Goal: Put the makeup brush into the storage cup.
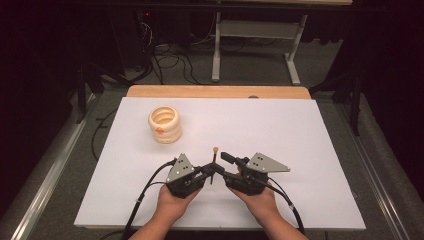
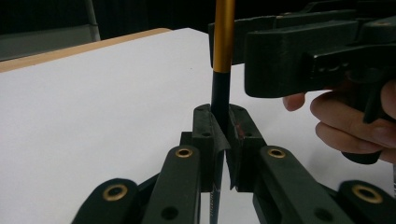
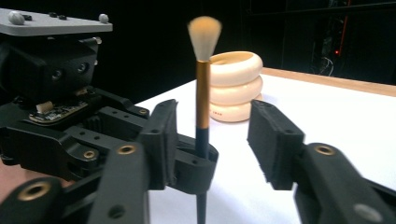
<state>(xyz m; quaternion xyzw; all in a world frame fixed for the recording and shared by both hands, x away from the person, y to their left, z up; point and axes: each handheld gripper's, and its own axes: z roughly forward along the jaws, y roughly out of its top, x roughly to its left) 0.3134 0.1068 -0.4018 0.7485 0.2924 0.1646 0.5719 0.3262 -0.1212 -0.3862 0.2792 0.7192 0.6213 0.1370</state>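
1. Nearest the camera, a person's two hands came in from the near edge of the white table (image 1: 300, 150), each holding a black gripper, close together at the middle of the near half.
2. The left gripper (image 2: 223, 133) was clamped tight on the dark lower handle of a makeup brush (image 3: 202, 107).
3. The brush stood upright, its long axis vertical, with the pale bristle tuft pointing up and the gold band below it.
4. The right gripper (image 3: 212, 140) stood released, its jaws apart on either side of the handle, not pressing it.
5. The brush's lower end was cut off at the bottom of both gripper views, so whether it touched the table could not be told.
6. A cream ribbed holder (image 1: 164, 124) sat well apart, far and left.
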